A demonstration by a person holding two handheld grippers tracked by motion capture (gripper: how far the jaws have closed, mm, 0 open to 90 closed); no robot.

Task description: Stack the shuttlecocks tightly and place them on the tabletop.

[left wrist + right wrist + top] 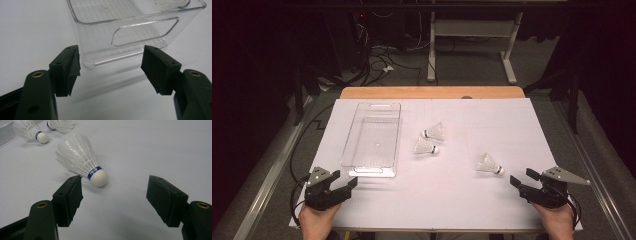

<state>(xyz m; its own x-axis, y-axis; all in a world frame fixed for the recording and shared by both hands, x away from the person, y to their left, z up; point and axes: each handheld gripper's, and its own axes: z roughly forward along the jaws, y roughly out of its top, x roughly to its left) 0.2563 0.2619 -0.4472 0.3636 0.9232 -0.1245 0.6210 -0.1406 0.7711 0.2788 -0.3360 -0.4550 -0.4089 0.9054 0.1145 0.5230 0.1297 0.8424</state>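
At the left side of the high view, the left claw [346, 182] is resting low on the white counter [452, 200], held by the person's left hand [317, 220]. Its jaws are standing wide apart and are gripping nothing. In the left gripper view, the left claw [110, 66] is pointing at the near end wall of the clear plastic bin [130, 32], which is lying just ahead of the jaws without touching them.

In the high view, the clear plastic bin [357, 167] is sitting on the left half of the counter, with its long side running away from the person. To the right of it, near the middle of the counter, two shuttlecocks are lying on their sides close to each other: the farther shuttlecock [434, 132] and the middle shuttlecock [426, 147]. They are apart from the bin.

More to the right, the nearest shuttlecock [489, 164] is lying alone on its side, with its white cork end toward the right claw [522, 179]. In the right gripper view, the nearest shuttlecock [82, 160] is lying just ahead of the left jaw, not between the jaws and not touching them. The right claw [113, 185] is also standing wide and is holding nothing. The person's right hand [558, 220] is holding it at the near right edge of the counter.
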